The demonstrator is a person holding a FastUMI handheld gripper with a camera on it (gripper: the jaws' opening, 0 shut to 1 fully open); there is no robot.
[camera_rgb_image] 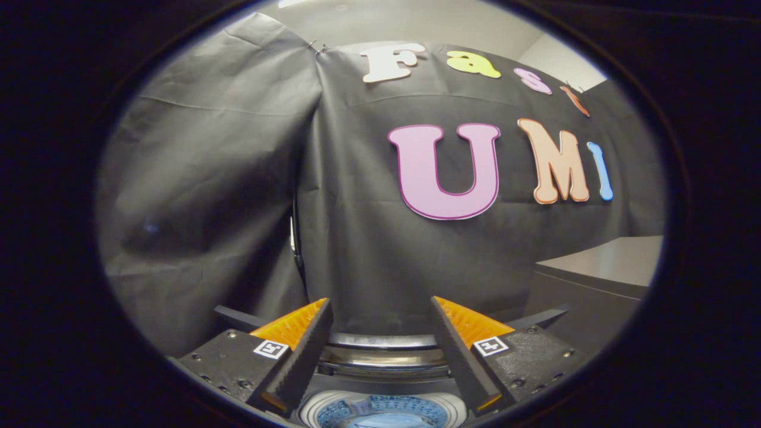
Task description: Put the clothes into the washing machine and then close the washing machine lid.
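Note:
My gripper (380, 315) is open, its two fingers spread wide with nothing between them. Below and between the fingers lies the washing machine (383, 356), seen from above: a shiny metal rim at the back and the round drum opening (380, 411) with a blue perforated bottom. Something pale blue lies in the drum; I cannot tell what it is. The lid is hidden from me. The gripper hangs above the machine's top, apart from it.
Black cloth (238, 196) hangs as the booth's wall right behind the machine. A grey tabletop (612, 261) juts in at the right, beyond the right finger, with a dark side panel below it.

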